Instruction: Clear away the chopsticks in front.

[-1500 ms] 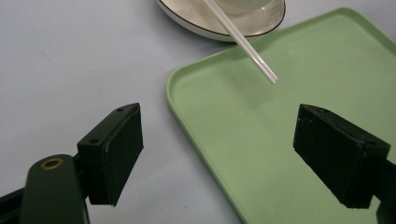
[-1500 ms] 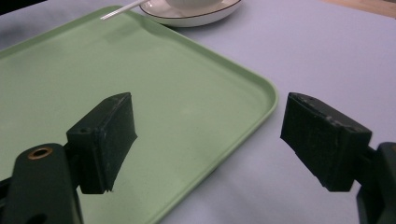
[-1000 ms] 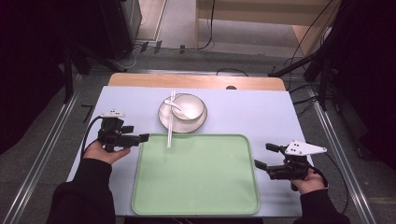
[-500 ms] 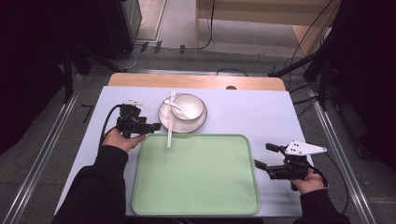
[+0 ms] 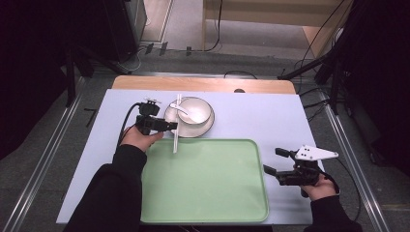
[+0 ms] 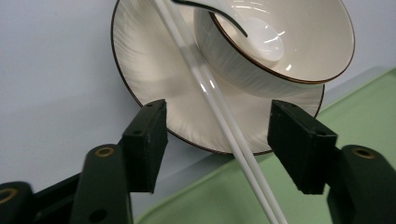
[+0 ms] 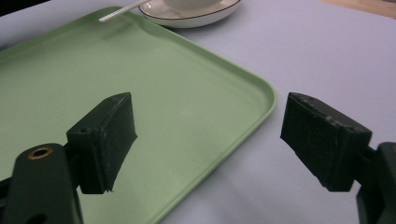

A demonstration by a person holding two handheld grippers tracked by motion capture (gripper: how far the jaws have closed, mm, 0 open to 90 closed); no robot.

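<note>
two white chopsticks lie across the rim of the plate, their ends over the green tray. the left tongs have just been closing, with the chopsticks between the jaws but not touched yet. a bowl with a spoon sits on the plate. the right tongs wait wide apart and empty over the table, beside the tray.

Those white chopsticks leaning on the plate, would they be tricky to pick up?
Probably. The chopsticks look thin, smooth and glossy, so they may slip between the left gripper pads. They are round-looking and rest slanted from the plate rim to the tray, so a nudge could roll or split the pair. They seem stiff and light.
</note>
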